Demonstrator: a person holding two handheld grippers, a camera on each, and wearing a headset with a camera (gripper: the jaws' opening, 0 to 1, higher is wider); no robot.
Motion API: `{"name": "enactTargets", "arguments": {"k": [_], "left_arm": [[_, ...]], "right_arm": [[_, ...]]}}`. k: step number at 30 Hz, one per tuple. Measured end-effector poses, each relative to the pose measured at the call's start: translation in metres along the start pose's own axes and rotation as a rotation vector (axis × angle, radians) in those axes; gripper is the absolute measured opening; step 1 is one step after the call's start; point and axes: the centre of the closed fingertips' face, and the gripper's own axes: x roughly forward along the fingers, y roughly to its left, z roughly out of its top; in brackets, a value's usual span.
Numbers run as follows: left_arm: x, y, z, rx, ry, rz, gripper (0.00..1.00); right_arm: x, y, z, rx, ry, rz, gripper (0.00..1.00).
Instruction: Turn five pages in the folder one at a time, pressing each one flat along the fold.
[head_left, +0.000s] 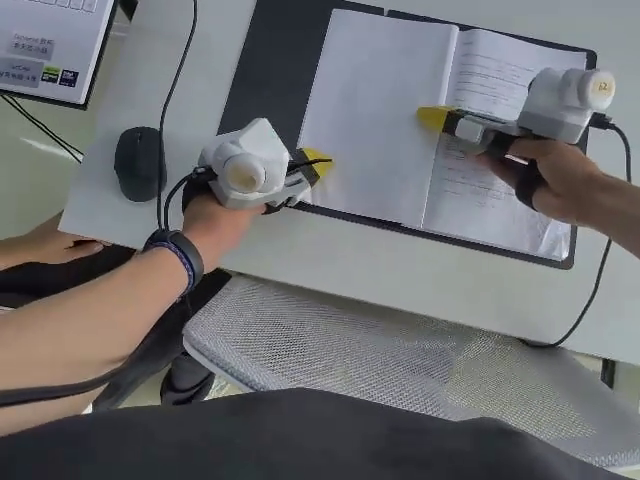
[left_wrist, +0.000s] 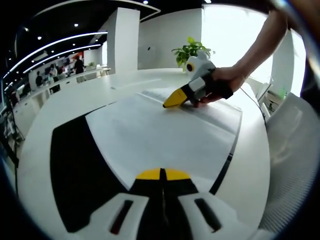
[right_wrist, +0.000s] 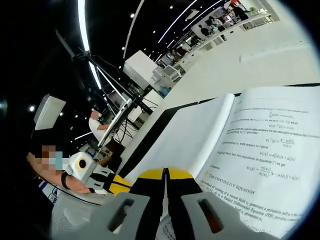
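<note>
The black folder (head_left: 270, 70) lies open on the white table. Its left page (head_left: 375, 110) is blank and its right page (head_left: 500, 190) is printed. My left gripper (head_left: 315, 160) is shut, its yellow tips resting at the blank page's near left edge (left_wrist: 150, 135). My right gripper (head_left: 432, 117) is shut too, with its tips down on the paper just left of the fold (head_left: 445, 120). In the right gripper view the shut tips (right_wrist: 164, 173) sit between the blank page (right_wrist: 190, 135) and the printed page (right_wrist: 270, 140). In the left gripper view the right gripper (left_wrist: 172, 101) rests on the paper.
A black mouse (head_left: 138, 163) sits left of the folder, with a laptop (head_left: 50, 45) at the far left corner. Cables run from both grippers. A grey mesh chair (head_left: 400, 350) stands below the table's near edge.
</note>
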Motion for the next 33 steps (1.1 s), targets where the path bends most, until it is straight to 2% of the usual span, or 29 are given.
{"name": "enactTargets", "arguments": {"k": [1, 2, 5, 9, 15, 16, 19, 20, 21, 22, 24, 29, 33], "left_arm": [[0.0, 0.0, 0.0, 0.0, 0.002, -0.002, 0.0], [0.0, 0.0, 0.001, 0.0, 0.002, -0.003, 0.0], [0.0, 0.0, 0.001, -0.004, 0.005, -0.002, 0.0], [0.001, 0.001, 0.001, -0.014, 0.003, 0.002, 0.0], [0.001, 0.002, 0.0, -0.02, -0.002, 0.001, 0.0], [0.001, 0.003, -0.001, -0.018, -0.001, 0.0, 0.0], [0.001, 0.003, -0.001, -0.018, -0.002, -0.004, 0.0], [0.001, 0.003, -0.001, -0.023, -0.003, -0.004, 0.0], [0.001, 0.003, -0.001, -0.023, -0.002, -0.003, 0.0], [0.001, 0.002, -0.001, -0.023, -0.001, -0.002, 0.0], [0.002, 0.003, -0.001, -0.025, 0.0, 0.0, 0.0], [0.002, 0.003, -0.001, -0.03, -0.003, 0.001, 0.0], [0.002, 0.002, -0.001, -0.026, -0.001, -0.005, 0.0]], "right_arm": [[0.0, -0.013, 0.011, 0.009, -0.024, -0.01, 0.0], [0.001, -0.017, 0.013, 0.01, -0.029, -0.015, 0.0], [0.006, -0.028, 0.026, 0.063, -0.094, -0.022, 0.0], [0.009, -0.04, 0.04, 0.086, -0.15, -0.041, 0.0], [0.02, -0.056, 0.06, 0.071, -0.169, -0.081, 0.0], [0.022, -0.063, 0.067, 0.058, -0.175, -0.109, 0.0], [0.023, -0.084, 0.091, 0.087, -0.258, -0.175, 0.0], [0.023, -0.092, 0.098, 0.128, -0.29, -0.187, 0.0], [0.023, -0.095, 0.102, 0.149, -0.307, -0.179, 0.0], [0.024, -0.104, 0.105, 0.154, -0.323, -0.185, 0.0], [0.025, -0.106, 0.104, 0.159, -0.322, -0.179, 0.0], [0.025, -0.101, 0.098, 0.143, -0.3, -0.168, 0.0], [0.023, -0.084, 0.077, 0.124, -0.23, -0.107, 0.0]]}}
